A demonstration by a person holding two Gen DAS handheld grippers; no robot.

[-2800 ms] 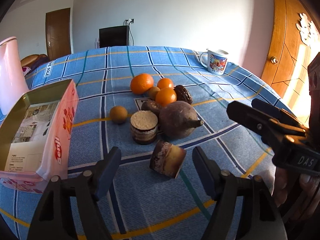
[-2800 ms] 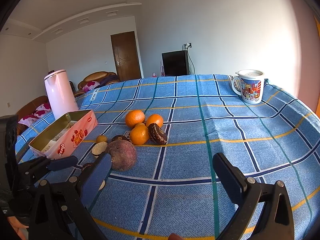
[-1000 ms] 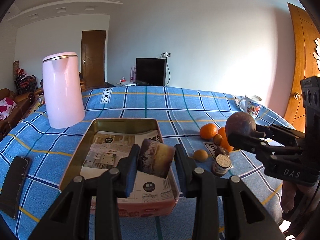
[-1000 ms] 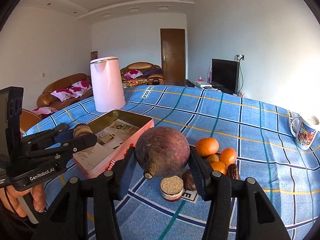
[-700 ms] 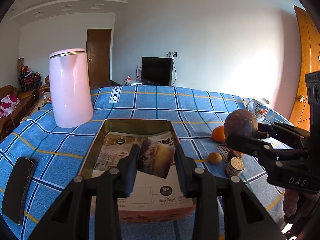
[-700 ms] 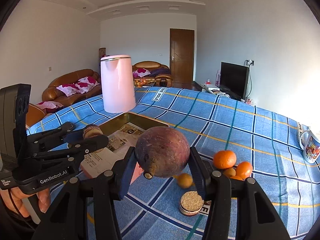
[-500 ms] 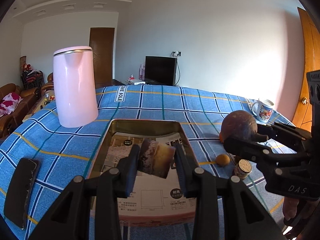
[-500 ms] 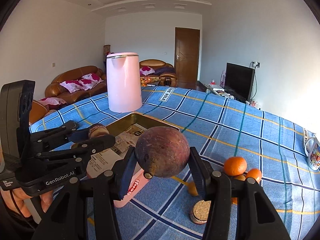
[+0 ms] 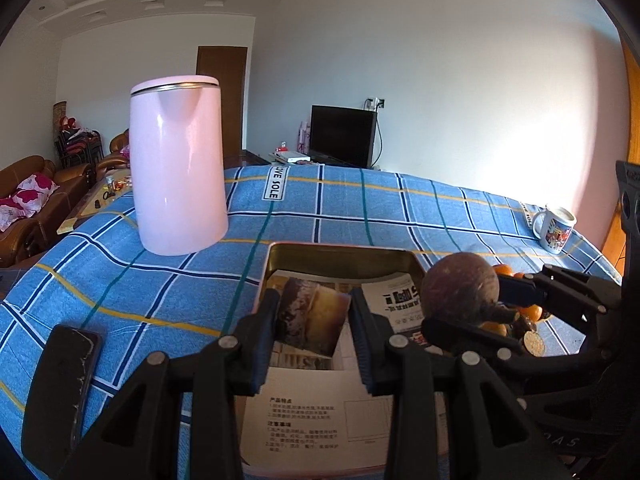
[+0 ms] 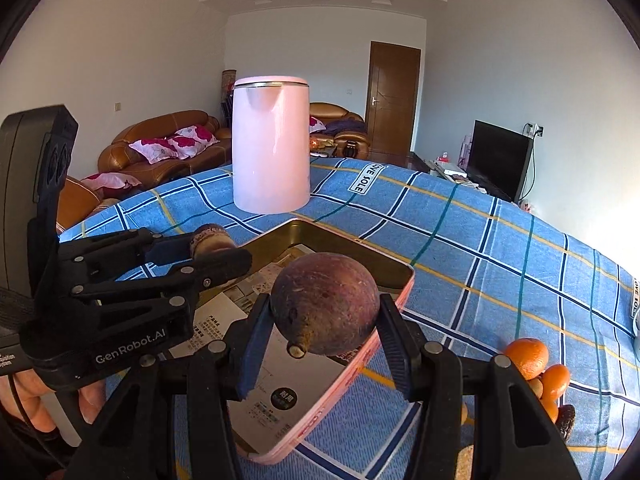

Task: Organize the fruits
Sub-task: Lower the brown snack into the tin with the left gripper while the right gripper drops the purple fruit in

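Left tool (image 9: pixel 314 322): clamped on a brown cut piece (image 9: pixel 312 322), above the tin (image 9: pixel 340 250). Right tool (image 10: pixel 324 334): gripping a round purple-brown fruit (image 10: pixel 326 304) over the tin's edge.

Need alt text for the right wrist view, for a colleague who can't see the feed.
The right gripper holds a round purple-brown root above the near edge of an open pink tin lined with printed paper. At left, the left gripper holds a small cut chunk over the tin; a pink kettle stands behind, oranges lower right.
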